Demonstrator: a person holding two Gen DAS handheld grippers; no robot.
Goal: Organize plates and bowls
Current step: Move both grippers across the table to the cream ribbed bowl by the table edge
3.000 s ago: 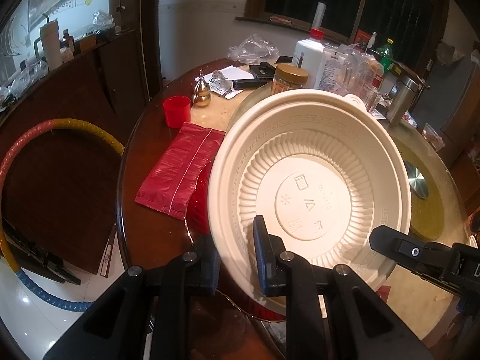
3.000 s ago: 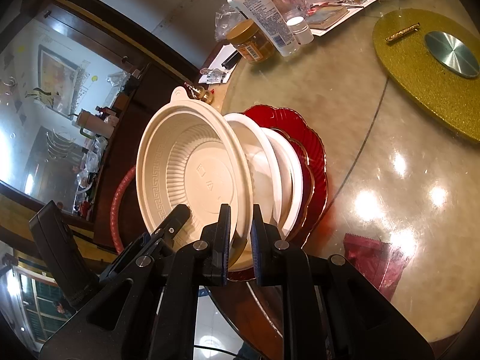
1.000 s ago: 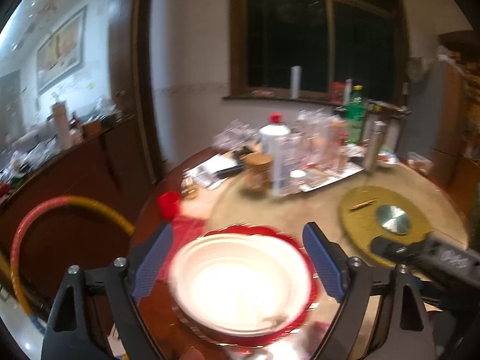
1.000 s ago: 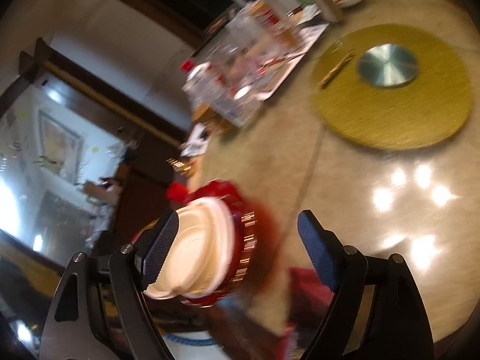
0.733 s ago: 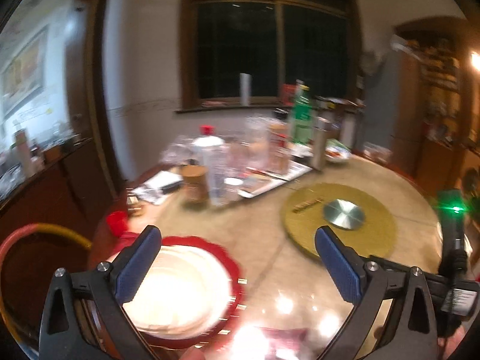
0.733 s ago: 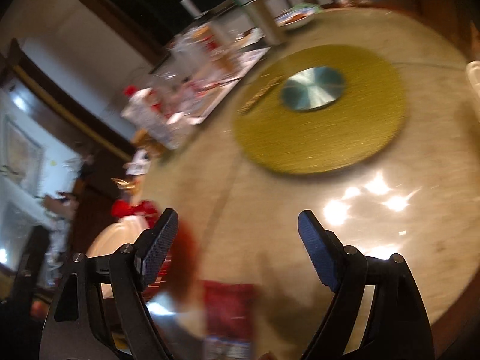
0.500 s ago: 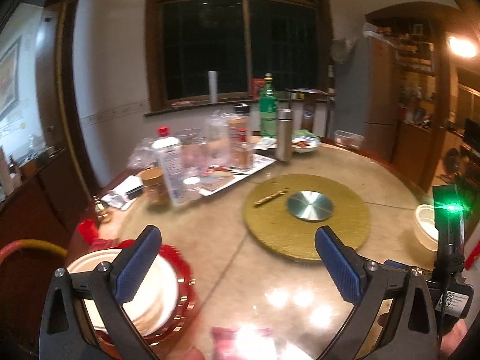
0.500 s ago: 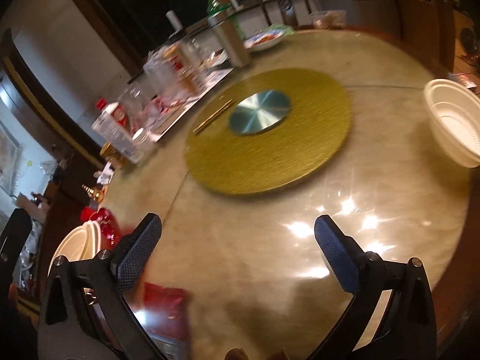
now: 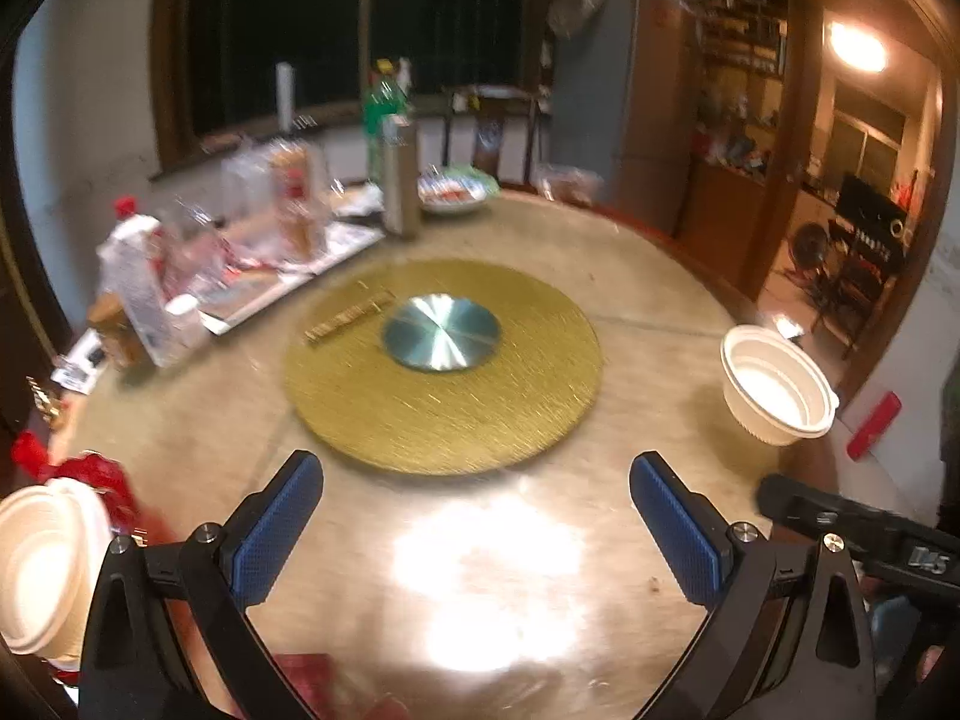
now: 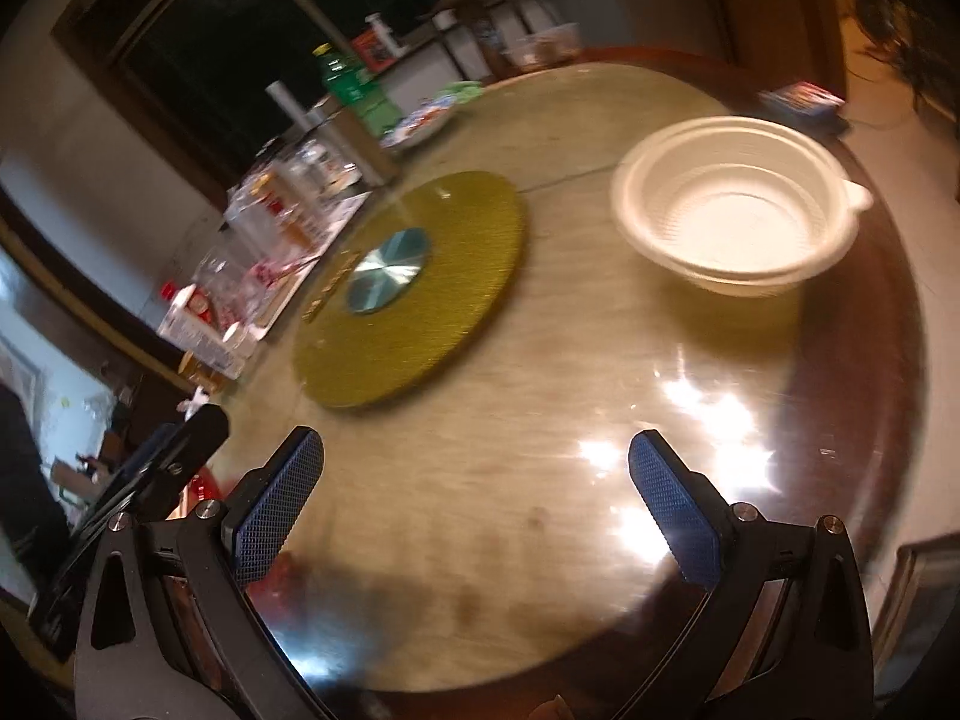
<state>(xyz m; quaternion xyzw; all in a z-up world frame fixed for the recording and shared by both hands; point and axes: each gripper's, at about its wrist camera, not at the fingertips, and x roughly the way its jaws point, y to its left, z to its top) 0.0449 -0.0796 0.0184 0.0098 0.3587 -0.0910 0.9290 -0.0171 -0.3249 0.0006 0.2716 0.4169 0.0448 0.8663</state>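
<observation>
Task part done: stacked dishes (image 9: 42, 564) sit at the table (image 9: 480, 570) edge, white bowl (image 10: 738, 222) remains uncollected, left gripper (image 9: 474, 516) and right gripper (image 10: 474, 498) fingers spread, empty.

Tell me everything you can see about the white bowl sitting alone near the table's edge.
The white bowl looks like thin disposable plastic, cream-white, with a ribbed inner wall, a stepped rim and a small tab handle on one side. It may be two bowls nested; blur hides that. It stands upright and looks empty on the round table, near the edge, apart from the gold turntable. No gripper touches it.
</observation>
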